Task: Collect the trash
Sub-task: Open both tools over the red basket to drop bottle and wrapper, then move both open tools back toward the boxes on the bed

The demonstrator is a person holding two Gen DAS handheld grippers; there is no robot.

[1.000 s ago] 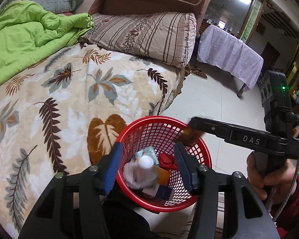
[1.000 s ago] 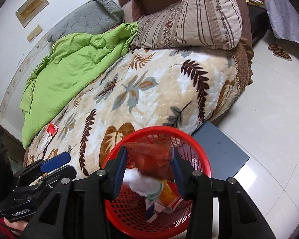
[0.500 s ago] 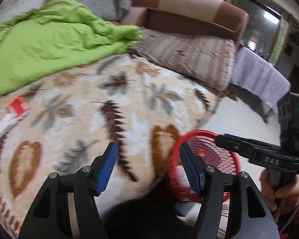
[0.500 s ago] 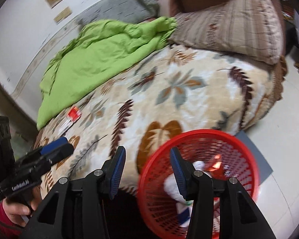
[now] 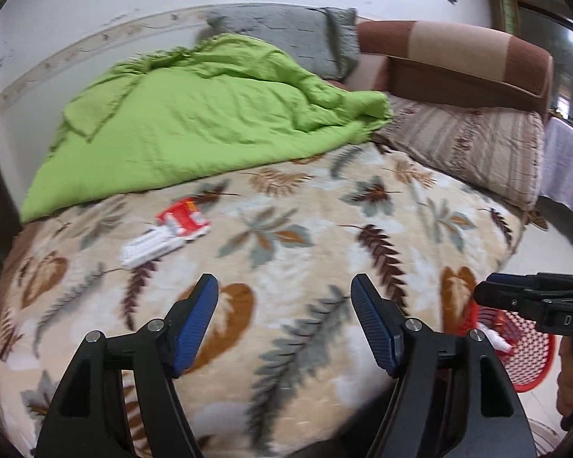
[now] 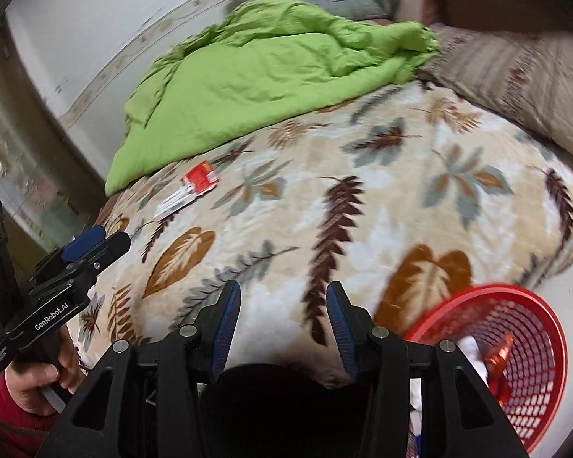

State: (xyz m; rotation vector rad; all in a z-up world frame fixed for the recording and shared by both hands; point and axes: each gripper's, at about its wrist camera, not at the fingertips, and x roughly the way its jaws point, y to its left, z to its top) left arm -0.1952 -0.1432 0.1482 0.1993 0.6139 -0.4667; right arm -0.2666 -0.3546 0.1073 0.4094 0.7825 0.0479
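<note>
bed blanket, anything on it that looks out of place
Yes: a red and white packet with a white piece beside it lies loose on the leaf-print blanket, just below the green quilt. It looks like leftover litter, not bedding. Both grippers are open and apart from it.

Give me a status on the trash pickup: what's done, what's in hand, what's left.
Done: the red basket on the floor beside the bed already holds trash, including a white wad and a shiny red wrapper. In hand: nothing; the left hand-held gripper and right hand-held gripper are both open and empty above the leaf-print blanket. Left: the red and white packaging lying near the green quilt.
</note>
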